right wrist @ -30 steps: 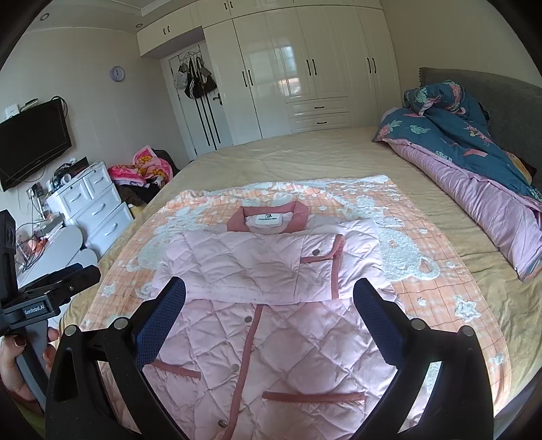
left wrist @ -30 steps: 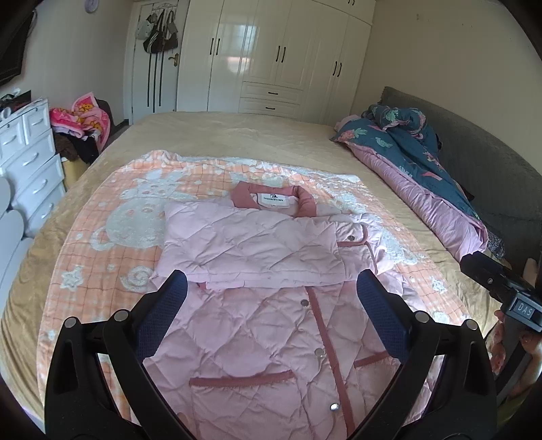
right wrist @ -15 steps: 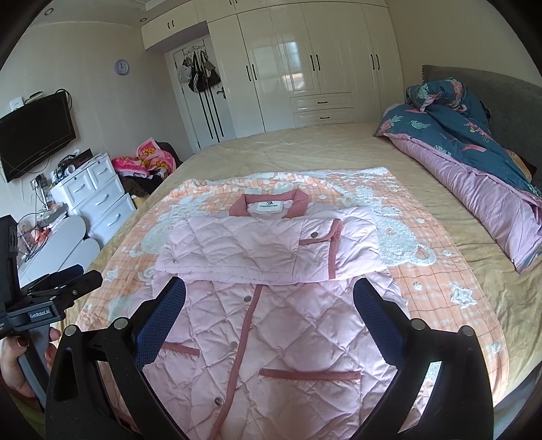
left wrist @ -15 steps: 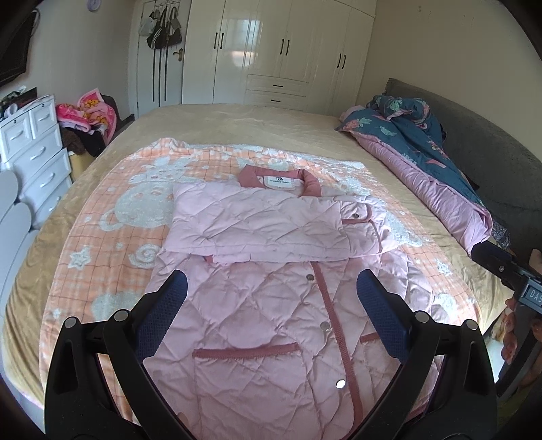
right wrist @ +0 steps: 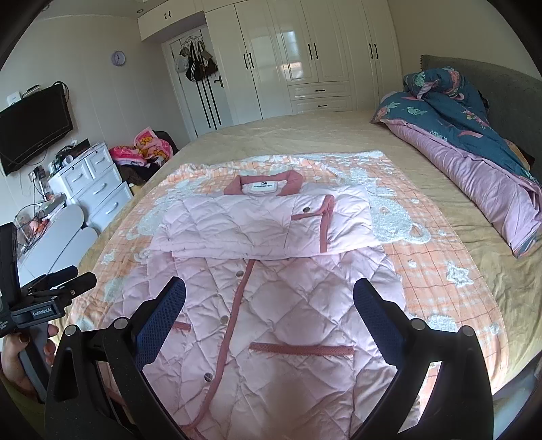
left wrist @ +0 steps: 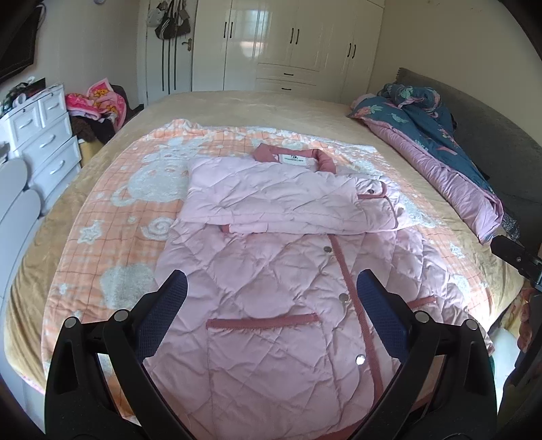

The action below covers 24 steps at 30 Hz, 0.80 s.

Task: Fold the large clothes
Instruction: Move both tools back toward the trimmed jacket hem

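Both grippers (left (left wrist: 271, 301), right (right wrist: 269, 298)) spread wide, holding nothing; lifting the jacket (left wrist: 271, 304) hem could spill its 2 folded sleeves (left wrist: 271, 203)

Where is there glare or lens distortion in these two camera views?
Left wrist view: window glare on the wardrobe doors, dark fisheye corners, bed edges bowed. Right wrist view: similar glare on the wardrobe doors, curved walls; the pink jacket stays sharp and evenly lit.
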Motion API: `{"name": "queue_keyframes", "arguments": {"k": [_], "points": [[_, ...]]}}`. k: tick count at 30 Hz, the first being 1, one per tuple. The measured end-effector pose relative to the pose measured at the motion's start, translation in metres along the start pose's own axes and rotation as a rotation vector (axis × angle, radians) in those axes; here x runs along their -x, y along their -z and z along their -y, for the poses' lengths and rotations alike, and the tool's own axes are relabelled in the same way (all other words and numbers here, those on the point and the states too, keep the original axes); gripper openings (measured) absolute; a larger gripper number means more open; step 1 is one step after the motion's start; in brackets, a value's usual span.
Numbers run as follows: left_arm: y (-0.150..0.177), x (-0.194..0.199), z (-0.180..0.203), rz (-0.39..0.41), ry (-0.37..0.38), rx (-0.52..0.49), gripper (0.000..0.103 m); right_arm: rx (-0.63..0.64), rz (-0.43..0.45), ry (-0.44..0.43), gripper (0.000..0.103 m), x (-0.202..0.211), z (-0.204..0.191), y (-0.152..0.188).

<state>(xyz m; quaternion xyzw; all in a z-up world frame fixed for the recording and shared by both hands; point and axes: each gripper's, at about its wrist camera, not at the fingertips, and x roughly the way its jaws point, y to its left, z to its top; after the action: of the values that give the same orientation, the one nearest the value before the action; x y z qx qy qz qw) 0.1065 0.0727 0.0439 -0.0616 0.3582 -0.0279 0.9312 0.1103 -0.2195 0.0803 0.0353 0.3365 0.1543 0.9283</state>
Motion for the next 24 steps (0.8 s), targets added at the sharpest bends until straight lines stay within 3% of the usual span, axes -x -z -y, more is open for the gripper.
{"name": "queue_keyframes", "arguments": {"k": [24], "points": [[0.051,-0.01,-0.03,-0.084,-0.07,0.02,0.094,-0.007,-0.094,0.038,0.099,-0.005,0.033,0.041]]}}
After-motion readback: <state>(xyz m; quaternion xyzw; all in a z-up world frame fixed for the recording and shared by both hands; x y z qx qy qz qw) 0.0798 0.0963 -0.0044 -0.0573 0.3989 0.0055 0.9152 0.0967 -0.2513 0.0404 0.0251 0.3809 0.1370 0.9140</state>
